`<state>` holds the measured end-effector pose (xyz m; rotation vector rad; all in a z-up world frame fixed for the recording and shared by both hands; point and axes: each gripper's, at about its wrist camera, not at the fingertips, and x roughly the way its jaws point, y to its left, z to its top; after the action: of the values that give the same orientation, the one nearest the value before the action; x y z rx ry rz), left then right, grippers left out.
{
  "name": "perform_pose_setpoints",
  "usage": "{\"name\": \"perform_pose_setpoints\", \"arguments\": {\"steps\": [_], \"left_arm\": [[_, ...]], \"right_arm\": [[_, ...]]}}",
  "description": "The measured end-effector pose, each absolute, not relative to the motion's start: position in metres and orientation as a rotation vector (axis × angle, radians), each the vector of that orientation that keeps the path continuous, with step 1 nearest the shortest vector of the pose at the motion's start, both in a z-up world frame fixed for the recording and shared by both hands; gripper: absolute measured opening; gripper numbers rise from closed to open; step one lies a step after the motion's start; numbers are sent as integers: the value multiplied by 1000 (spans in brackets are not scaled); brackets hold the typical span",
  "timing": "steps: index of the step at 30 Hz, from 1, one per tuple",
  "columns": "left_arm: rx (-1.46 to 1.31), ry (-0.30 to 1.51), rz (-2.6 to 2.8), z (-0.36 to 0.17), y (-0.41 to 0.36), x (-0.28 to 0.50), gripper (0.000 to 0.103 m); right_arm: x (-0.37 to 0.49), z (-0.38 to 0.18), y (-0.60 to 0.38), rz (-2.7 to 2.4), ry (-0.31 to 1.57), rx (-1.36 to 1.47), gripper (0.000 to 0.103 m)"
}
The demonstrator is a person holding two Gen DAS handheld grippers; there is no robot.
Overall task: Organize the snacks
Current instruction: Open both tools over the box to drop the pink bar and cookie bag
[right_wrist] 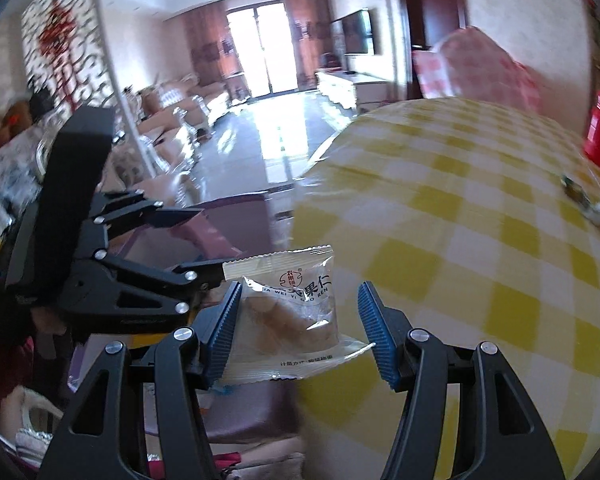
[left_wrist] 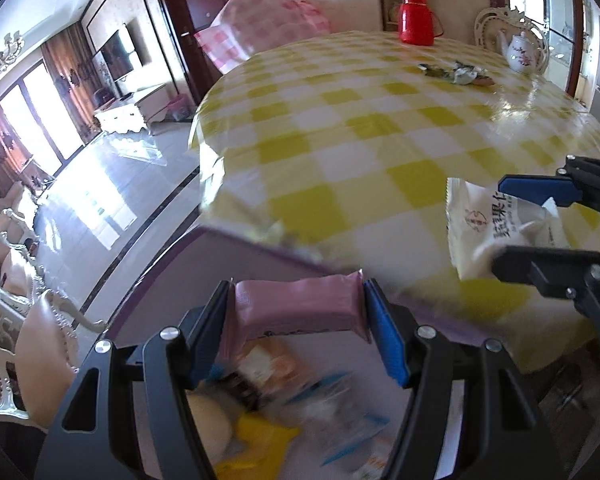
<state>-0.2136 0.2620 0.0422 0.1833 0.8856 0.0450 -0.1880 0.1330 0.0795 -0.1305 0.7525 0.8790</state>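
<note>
My left gripper (left_wrist: 296,312) is shut on a pink snack packet (left_wrist: 296,306) and holds it above an open purple box (left_wrist: 236,248) with several blurred snacks inside. My right gripper (right_wrist: 298,320) holds a clear-and-white nut packet (right_wrist: 296,312) between its blue pads; the right pad stands a little off the wrapper. The same packet (left_wrist: 496,228) and the right gripper (left_wrist: 512,224) show at the right of the left wrist view, over the yellow-checked table (left_wrist: 360,120). The left gripper (right_wrist: 196,240) shows at the left of the right wrist view.
A red thermos (left_wrist: 416,16), a white teapot (left_wrist: 520,50) and some crumpled wrappers (left_wrist: 456,72) stand at the table's far side. A pink checked cushion (left_wrist: 260,24) is behind the table. Chairs and glossy floor lie to the left.
</note>
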Motion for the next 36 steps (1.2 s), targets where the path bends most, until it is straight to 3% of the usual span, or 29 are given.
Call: {"name": "perform_pose_setpoints", "arguments": {"steps": [14,16,17,20,22,28,36], "left_arm": [[156,1002,176,27,347,-255,67],[156,1041,198,24,355,-254,72],[162,1054,224,24,359,-254,73],[186,1026,291,29,361,-256,90],[200,1008,308,35,358,-254,96],[253,950,277,47,331,-243,99],[331,894,156,57,255,-197,99]], "right_arm": [[-267,69,217,1136,752,-340,59],[-277,67,223,1201,755,-360,59],[-281,68,223,1219,746,-369,62],[-287,76,211,1216,681,-350,81],[-279,83,197,1197,669,-313,82],[-237,90,149,1049,700,-171,88],[-175,82,71,844,759,40,88]]}}
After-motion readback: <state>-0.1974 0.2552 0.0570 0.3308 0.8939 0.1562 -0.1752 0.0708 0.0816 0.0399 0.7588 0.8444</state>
